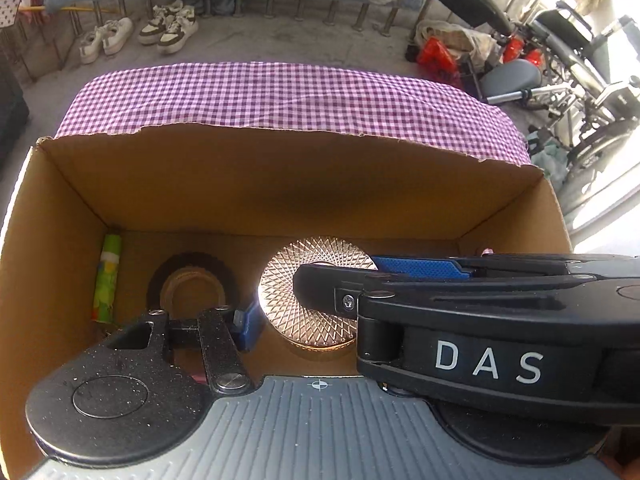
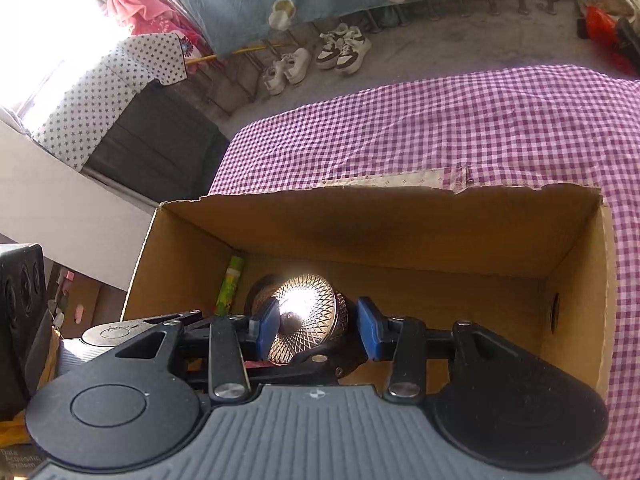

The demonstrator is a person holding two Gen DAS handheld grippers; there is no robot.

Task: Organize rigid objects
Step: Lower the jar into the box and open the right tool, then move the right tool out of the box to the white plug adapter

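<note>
Resting on a purple-and-white checked worktop [image 2: 460,128]: a large open brown cardboard box [image 1: 280,184]. Lying on its floor: a round copper-coloured patterned metal tin [image 1: 308,296], flat lid facing up, axis roughly vertical. Hovering around it, apparently not gripping: the right claw [image 2: 318,324], blue pads well apart. Withdrawing straight up looking safest, avoiding nudging. Left claw [image 1: 320,312]: only one blue pad showing; opening impossible to tell.
</note>
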